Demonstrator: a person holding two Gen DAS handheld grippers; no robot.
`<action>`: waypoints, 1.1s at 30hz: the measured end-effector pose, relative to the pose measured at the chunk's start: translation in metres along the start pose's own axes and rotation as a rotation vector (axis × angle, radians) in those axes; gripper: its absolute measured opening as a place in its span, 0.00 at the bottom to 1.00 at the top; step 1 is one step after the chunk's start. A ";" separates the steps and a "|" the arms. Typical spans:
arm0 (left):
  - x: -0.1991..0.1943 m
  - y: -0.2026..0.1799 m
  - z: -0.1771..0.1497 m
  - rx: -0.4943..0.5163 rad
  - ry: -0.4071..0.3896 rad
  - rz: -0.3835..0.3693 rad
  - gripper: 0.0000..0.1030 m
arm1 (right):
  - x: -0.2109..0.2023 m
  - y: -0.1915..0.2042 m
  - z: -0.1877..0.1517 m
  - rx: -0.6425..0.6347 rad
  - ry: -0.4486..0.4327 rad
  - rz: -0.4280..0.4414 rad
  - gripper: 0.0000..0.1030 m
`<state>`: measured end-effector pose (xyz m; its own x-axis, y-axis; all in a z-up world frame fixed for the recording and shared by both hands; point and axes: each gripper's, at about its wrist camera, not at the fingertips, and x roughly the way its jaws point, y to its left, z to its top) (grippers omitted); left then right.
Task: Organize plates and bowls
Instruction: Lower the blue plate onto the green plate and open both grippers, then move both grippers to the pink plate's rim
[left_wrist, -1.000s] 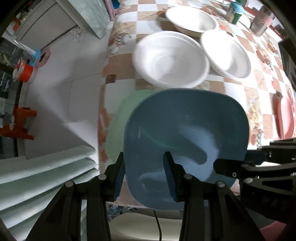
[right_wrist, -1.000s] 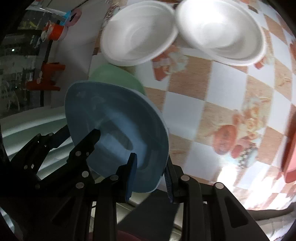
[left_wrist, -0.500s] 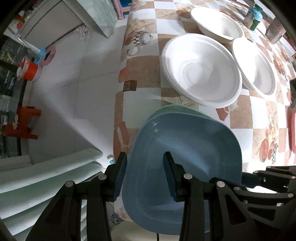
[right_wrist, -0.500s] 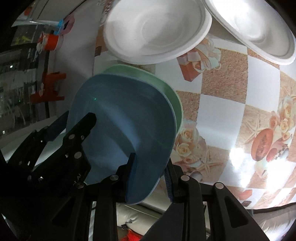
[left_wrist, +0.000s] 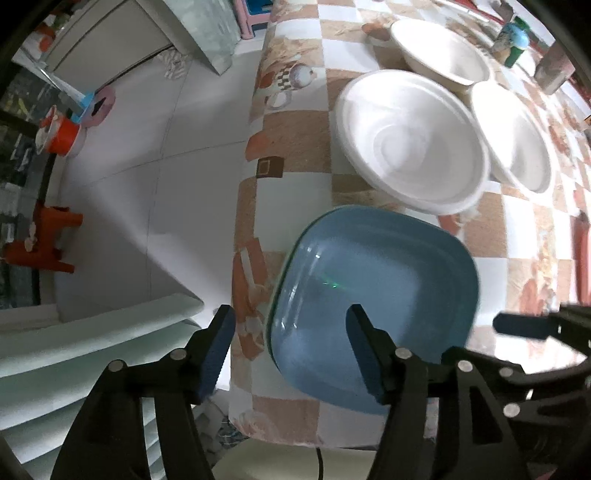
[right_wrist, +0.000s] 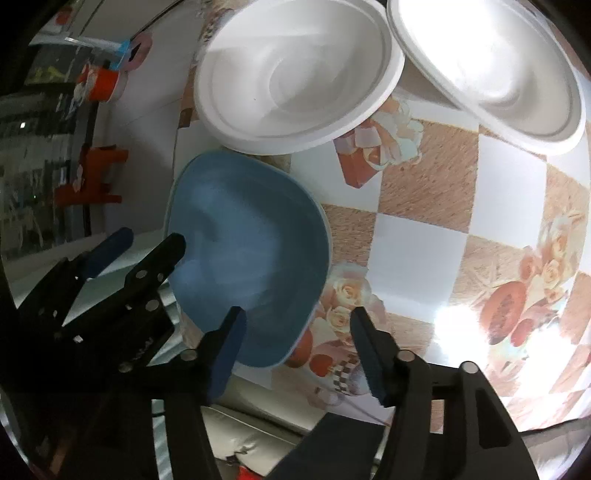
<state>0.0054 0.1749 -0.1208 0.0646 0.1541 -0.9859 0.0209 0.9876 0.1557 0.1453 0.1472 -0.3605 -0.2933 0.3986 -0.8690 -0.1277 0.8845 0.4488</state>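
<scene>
A blue square plate (left_wrist: 373, 291) lies at the table's near left corner, on top of a green plate whose edge just shows (left_wrist: 275, 295). It also shows in the right wrist view (right_wrist: 251, 273). My left gripper (left_wrist: 290, 325) is open, its jaws astride the plate's near left rim. My right gripper (right_wrist: 295, 328) is open at the plate's near right edge. Three white bowls stand behind: one (left_wrist: 410, 136), one to its right (left_wrist: 517, 140), one farther back (left_wrist: 439, 55).
The checkered tablecloth (left_wrist: 291, 144) drops off at the left edge to a tiled floor (left_wrist: 147, 155). A red item (left_wrist: 581, 258) lies at the right. Cups (left_wrist: 511, 38) stand at the back. An orange toy (left_wrist: 40, 236) sits on the floor.
Both grippers were shut on the blue plate, carrying it over the green one. The plate now rests on the green plate and both grippers have opened and drawn back.
</scene>
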 end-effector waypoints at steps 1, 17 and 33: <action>-0.005 -0.003 -0.003 -0.003 -0.007 -0.009 0.65 | -0.004 0.000 -0.002 -0.017 -0.006 -0.014 0.69; -0.047 -0.081 -0.018 0.029 0.004 -0.269 0.87 | -0.066 -0.100 -0.066 -0.088 -0.118 -0.208 1.00; -0.054 -0.173 0.007 0.236 0.065 -0.227 0.87 | -0.107 -0.161 -0.074 0.077 -0.184 -0.195 1.00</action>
<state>0.0052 -0.0047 -0.0946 -0.0319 -0.0602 -0.9977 0.2584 0.9637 -0.0664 0.1275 -0.0555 -0.3240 -0.0919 0.2499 -0.9639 -0.0907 0.9619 0.2580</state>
